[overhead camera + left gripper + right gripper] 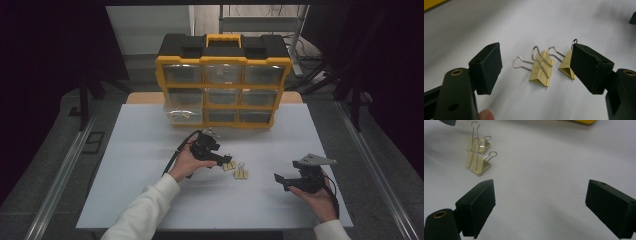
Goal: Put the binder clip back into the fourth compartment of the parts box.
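Two yellow binder clips with wire handles lie side by side on the white table top [150, 200]. In the high view they are the nearer clip [242, 173] and the clip [229, 165] just behind it. My left gripper [226, 161] is open and low over them. In the left gripper view one clip [541, 70] lies between the spread jaws of the left gripper [537, 58], and the other clip [566, 67] is partly hidden behind the right jaw. My right gripper [278, 178] is open and holds nothing. The right gripper view has its jaws [540, 187] apart, with both clips [477, 165] [479, 145] ahead at the left.
A yellow and black parts organizer [222, 62] with clear drawers stands upright at the table's far edge. Its lower left drawer [184, 112] sticks out a little. A metal rail [65, 170] runs along the floor on the left.
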`<state>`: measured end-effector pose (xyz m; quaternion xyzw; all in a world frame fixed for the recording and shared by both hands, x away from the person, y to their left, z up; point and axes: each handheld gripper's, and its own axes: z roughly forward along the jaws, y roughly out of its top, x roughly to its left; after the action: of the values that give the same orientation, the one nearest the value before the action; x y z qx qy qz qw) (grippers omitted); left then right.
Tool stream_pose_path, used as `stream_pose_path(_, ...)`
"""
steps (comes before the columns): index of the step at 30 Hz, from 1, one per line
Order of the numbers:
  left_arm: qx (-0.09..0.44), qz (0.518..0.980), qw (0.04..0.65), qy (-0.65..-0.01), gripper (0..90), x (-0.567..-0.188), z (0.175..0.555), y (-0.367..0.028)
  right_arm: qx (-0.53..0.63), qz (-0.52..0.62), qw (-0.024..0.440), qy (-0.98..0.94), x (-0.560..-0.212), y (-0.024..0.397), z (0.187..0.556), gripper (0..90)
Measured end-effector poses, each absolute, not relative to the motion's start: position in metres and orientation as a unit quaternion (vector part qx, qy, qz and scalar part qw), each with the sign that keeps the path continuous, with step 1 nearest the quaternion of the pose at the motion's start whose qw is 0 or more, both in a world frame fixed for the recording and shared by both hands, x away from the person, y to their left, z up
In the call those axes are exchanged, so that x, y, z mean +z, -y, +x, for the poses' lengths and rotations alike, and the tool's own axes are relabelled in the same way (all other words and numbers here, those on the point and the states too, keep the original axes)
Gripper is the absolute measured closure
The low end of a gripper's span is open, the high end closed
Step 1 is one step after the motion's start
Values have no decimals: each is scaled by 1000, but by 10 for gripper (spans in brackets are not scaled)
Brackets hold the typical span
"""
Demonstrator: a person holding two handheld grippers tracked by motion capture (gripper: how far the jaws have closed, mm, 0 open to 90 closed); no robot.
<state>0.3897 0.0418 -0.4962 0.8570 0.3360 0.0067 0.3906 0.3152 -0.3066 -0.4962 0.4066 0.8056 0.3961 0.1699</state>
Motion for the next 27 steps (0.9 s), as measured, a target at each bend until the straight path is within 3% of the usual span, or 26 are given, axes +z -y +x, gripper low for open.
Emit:
stream_pose_path(14,-3,860,380,-342,277,-508,398,-35,395,407,170,-806,-496,307,315,96)
stream_pose_path(27,-24,856,380,-349,428,-515,402,-31,393,408,170,-806,-497,306,315,96)
